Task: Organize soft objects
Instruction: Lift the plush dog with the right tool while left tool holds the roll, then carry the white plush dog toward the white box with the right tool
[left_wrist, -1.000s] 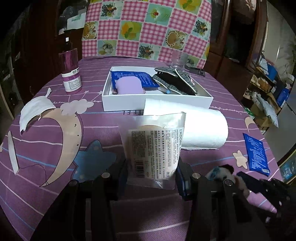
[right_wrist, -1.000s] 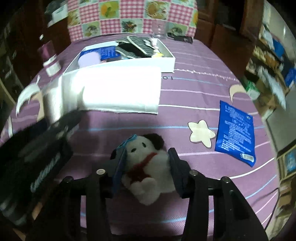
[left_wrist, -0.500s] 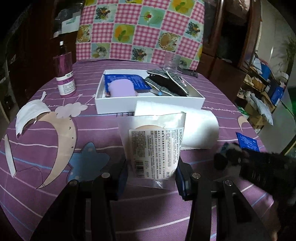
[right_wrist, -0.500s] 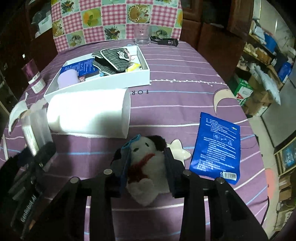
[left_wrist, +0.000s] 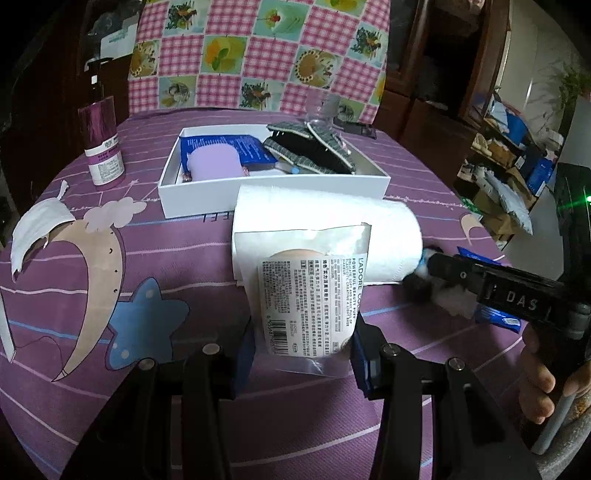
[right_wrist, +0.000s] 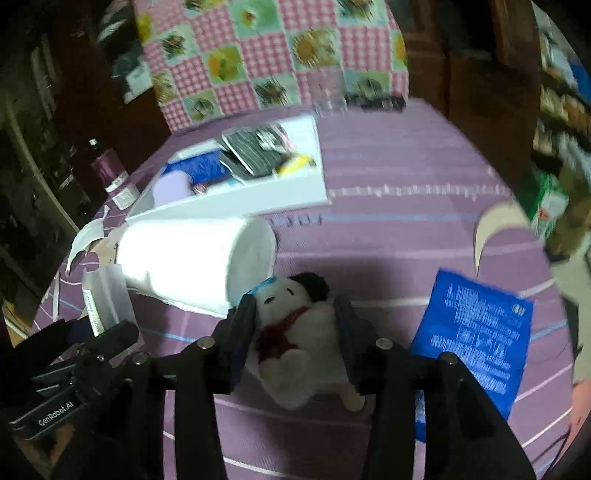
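Note:
My left gripper (left_wrist: 303, 339) is shut on a clear beauty-puff packet (left_wrist: 308, 295) and holds it upright above the purple tablecloth. My right gripper (right_wrist: 295, 321) is shut on a white plush dog (right_wrist: 295, 332) with a red scarf, lifted off the cloth; it also shows in the left wrist view (left_wrist: 443, 291). A white paper towel roll (left_wrist: 325, 229) lies on its side ahead. Behind it stands a white box (left_wrist: 273, 192) holding a lilac pouch (left_wrist: 212, 166), blue packs and grey checked pouches (left_wrist: 314, 147).
A purple bottle (left_wrist: 103, 147) stands at the far left. A white face mask (left_wrist: 37, 225) lies on the left. A blue wipes pack (right_wrist: 476, 332) lies on the right. A clear glass (left_wrist: 321, 110) and a checked chair back (left_wrist: 258, 55) are behind the box.
Both grippers have lifted with their loads. The right gripper with the plush dog has swung left toward the paper roll; its view is blurred. The left gripper moved slightly toward the box.

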